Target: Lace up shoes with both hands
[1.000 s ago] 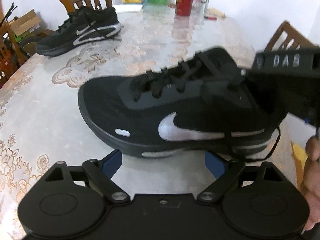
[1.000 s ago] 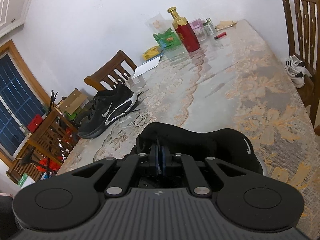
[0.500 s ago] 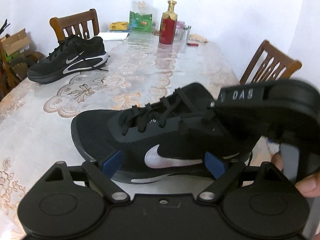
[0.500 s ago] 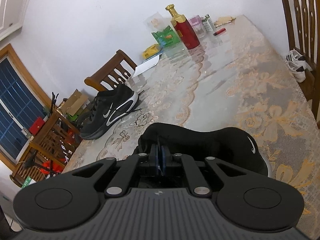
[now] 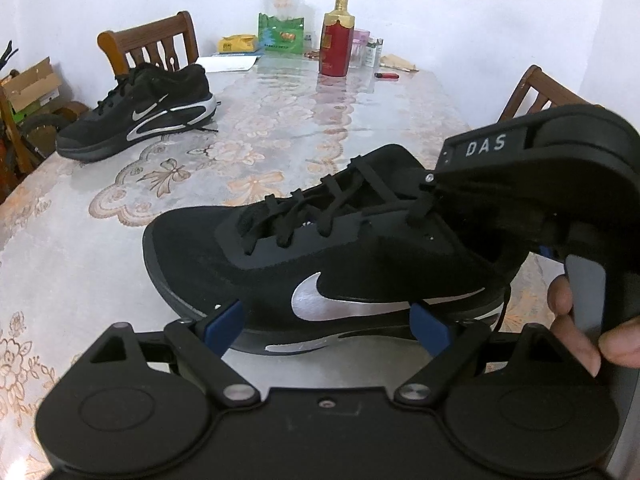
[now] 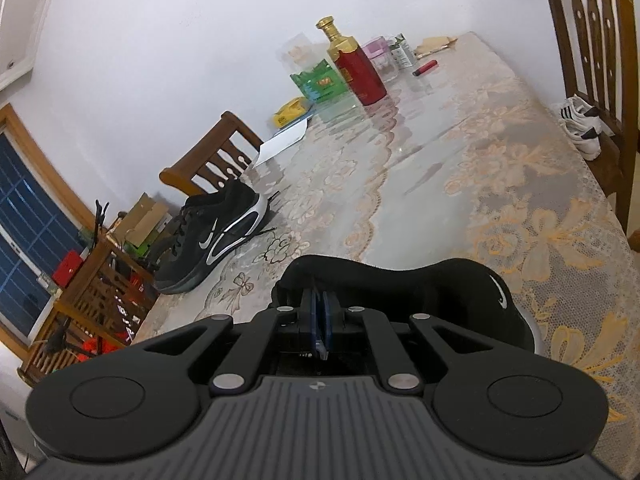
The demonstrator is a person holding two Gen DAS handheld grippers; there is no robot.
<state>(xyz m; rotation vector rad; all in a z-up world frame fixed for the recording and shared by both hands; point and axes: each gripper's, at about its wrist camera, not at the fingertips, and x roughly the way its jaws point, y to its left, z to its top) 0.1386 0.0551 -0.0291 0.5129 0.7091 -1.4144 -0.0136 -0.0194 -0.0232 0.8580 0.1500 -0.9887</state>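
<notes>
Shoe (image 5: 340, 264) lies just beyond open left hand-held gripper (image 5: 326, 320), apparently untouched.

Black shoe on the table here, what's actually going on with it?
A person is working on the near black shoe with a handheld gripper in each hand. The right gripper is shut at the shoe's collar, apparently pinching the lace at the top eyelet, though what sits between the pads is hard to see. The left gripper is open, its fingers either side of the shoe's sole area without gripping. A second black shoe sits untouched farther along the table.
</notes>
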